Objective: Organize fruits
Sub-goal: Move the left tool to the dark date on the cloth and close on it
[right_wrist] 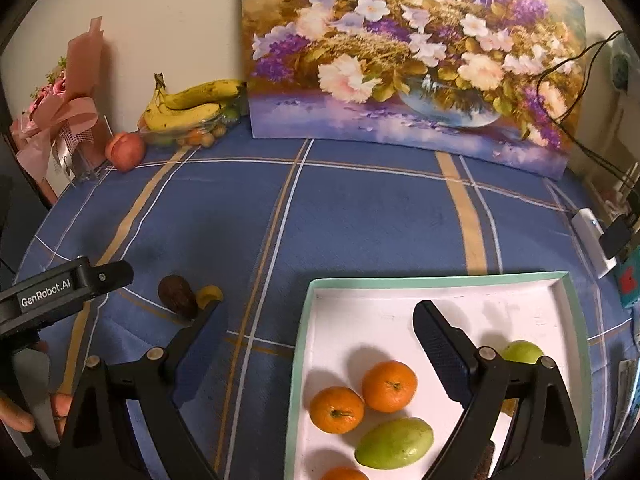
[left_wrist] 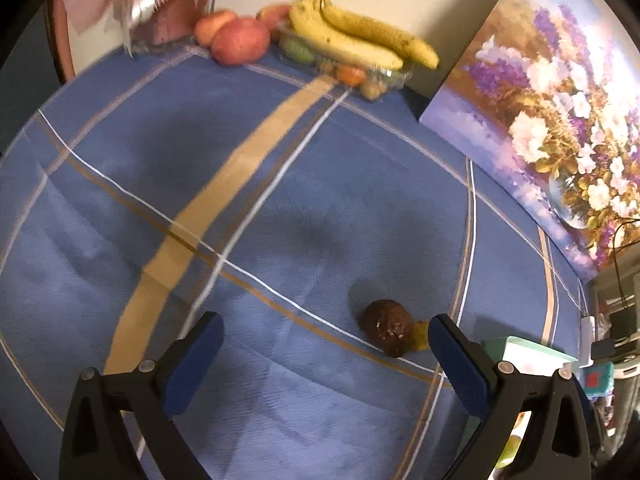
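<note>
A dark brown avocado (left_wrist: 386, 326) lies on the blue plaid cloth with a small yellow fruit (left_wrist: 420, 336) touching it. My left gripper (left_wrist: 324, 338) hovers open above the cloth, the avocado just inside its right finger (left_wrist: 452, 348), with no contact. My right gripper (right_wrist: 322, 330) is open and holds nothing, straddling the left rim of a white tray (right_wrist: 304, 320). The tray holds three oranges (right_wrist: 389, 386), a green mango (right_wrist: 394, 442) and a green fruit (right_wrist: 522, 352). The avocado (right_wrist: 176, 294) lies left of the right gripper's left finger.
Bananas (left_wrist: 360, 36) lie on a clear box of small fruit (left_wrist: 348, 70) at the far wall, beside red apples (left_wrist: 240, 40) and a pink bouquet (right_wrist: 60, 120). A flower painting (right_wrist: 412, 60) leans on the wall. A charger and cables (right_wrist: 592, 236) sit at the right edge.
</note>
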The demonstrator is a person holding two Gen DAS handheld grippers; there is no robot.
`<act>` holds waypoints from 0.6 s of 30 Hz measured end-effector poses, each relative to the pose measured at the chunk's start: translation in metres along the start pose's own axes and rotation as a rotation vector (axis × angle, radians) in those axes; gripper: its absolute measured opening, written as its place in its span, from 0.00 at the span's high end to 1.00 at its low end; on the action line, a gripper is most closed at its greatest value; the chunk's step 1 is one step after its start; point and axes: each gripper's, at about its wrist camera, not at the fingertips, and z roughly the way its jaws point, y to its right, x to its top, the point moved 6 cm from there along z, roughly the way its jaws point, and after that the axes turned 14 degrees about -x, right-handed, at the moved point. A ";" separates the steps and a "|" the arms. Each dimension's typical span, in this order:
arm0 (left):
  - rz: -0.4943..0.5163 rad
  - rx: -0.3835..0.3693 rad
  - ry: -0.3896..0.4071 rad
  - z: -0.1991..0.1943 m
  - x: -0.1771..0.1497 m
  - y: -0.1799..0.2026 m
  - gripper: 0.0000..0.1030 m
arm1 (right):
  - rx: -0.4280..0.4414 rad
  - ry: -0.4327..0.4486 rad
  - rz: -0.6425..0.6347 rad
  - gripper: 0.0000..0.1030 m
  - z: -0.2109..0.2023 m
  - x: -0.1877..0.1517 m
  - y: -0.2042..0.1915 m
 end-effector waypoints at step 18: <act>-0.068 -0.099 -0.105 0.039 0.000 0.014 0.36 | -0.017 -0.085 0.036 0.09 0.023 0.017 0.013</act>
